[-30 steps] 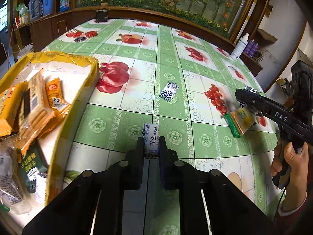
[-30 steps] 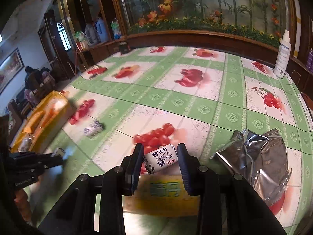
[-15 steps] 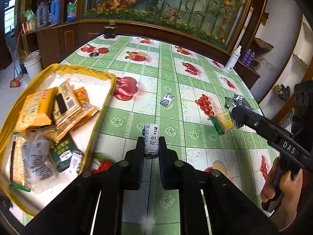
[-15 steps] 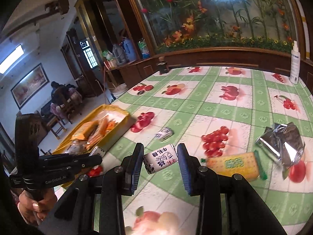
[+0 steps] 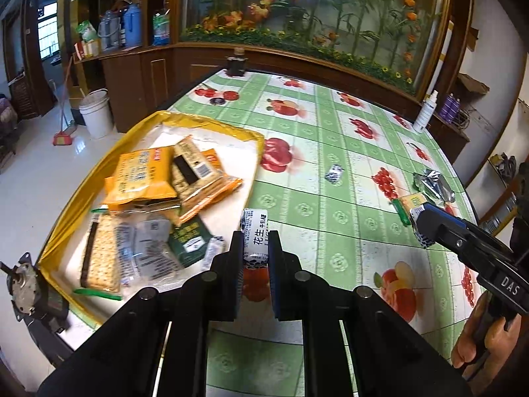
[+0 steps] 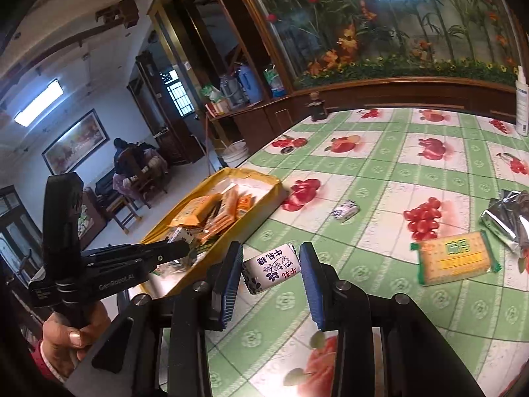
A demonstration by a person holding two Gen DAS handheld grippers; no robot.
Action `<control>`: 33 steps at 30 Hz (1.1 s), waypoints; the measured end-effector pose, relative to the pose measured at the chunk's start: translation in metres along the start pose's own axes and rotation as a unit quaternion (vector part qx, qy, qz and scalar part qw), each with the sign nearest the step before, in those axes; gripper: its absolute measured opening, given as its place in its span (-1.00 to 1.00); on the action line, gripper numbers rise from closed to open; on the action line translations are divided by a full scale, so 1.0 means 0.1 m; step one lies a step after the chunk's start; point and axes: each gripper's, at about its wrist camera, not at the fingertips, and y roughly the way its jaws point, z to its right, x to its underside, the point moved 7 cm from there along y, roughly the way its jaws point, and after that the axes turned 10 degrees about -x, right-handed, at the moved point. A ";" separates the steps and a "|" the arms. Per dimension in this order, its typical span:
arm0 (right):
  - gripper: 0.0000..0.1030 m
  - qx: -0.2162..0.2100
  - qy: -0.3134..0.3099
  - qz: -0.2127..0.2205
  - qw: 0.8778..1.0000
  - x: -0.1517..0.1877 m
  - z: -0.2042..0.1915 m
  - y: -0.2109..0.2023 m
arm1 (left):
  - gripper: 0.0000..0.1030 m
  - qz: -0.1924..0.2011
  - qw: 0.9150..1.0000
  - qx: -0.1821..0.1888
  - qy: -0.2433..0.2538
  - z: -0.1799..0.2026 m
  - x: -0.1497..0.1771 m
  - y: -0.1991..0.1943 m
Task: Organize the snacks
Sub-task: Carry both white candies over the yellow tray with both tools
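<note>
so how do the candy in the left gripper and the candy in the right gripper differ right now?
The left gripper pinches its candy across its narrow width, long axis pointing away along the fingers. The right gripper clamps its candy end to end, lying crosswise, so its jaws stand wider. The left candy hangs by the yellow tray, the right one over the green tablecloth. Both are small white wrapped candies with dark print, lifted off the table.

Both fisheye views ride low over the green-checked surface (image 5: pixel 330 218), each looking down past its own gripper toward the far planter wall. Both take in the yellow snack tray (image 5: pixel 254 139) (image 6: pixel 271 182) and the other gripper.
</note>
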 end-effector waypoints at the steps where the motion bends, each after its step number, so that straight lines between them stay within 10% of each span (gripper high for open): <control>1: -0.30 -0.004 -0.001 -0.001 1.000 0.01 -0.04 0.02 | -0.79 0.000 1.000 -0.004 -0.002 -0.04 0.01 0.00; 33: -0.30 -0.086 -0.032 -0.067 0.993 0.05 -0.84 1.08 | -0.78 -0.019 0.997 -0.022 -0.064 -0.85 0.19 0.11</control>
